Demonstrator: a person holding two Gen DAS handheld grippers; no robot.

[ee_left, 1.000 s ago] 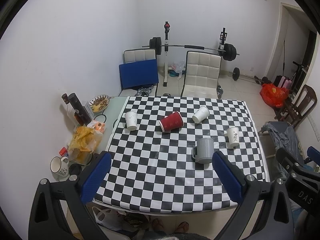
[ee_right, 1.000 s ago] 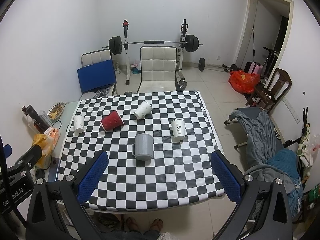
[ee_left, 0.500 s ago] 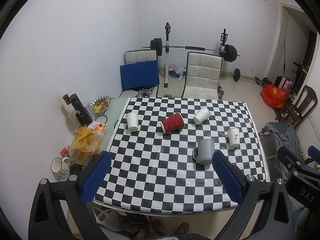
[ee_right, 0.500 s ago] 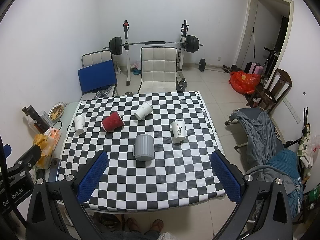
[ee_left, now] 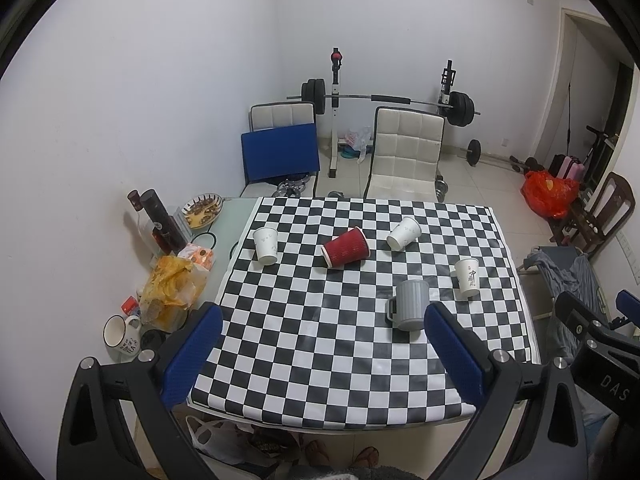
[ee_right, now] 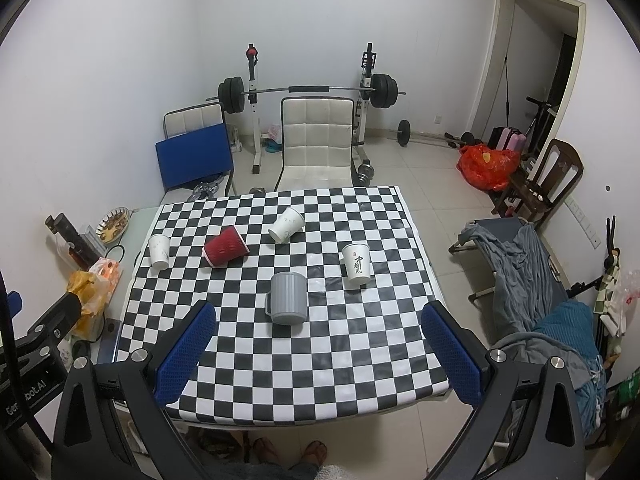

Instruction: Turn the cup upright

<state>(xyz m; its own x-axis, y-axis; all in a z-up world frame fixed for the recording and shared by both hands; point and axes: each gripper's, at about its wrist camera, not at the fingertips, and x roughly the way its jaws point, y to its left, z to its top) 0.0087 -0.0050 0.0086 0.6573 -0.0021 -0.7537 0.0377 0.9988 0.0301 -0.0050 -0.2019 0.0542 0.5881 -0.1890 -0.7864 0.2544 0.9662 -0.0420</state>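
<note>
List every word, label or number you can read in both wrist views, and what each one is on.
"DAS": on the black body of the right tool, seen in the left wrist view.
"bot.AI": end of a cut-off label on the left tool, seen in the right wrist view.
Black calligraphy characters with a small red mark: on the white paper cup; not legible.
Dark lettering: on the white mug; too blurred to read.

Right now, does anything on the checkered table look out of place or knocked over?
Yes. The red cup and a white paper cup behind it lie on their sides. The grey mug stands mouth down, as the other two white cups seem to. Nothing looks spilled. Both grippers, left and right, are open, away from the cups.
</note>
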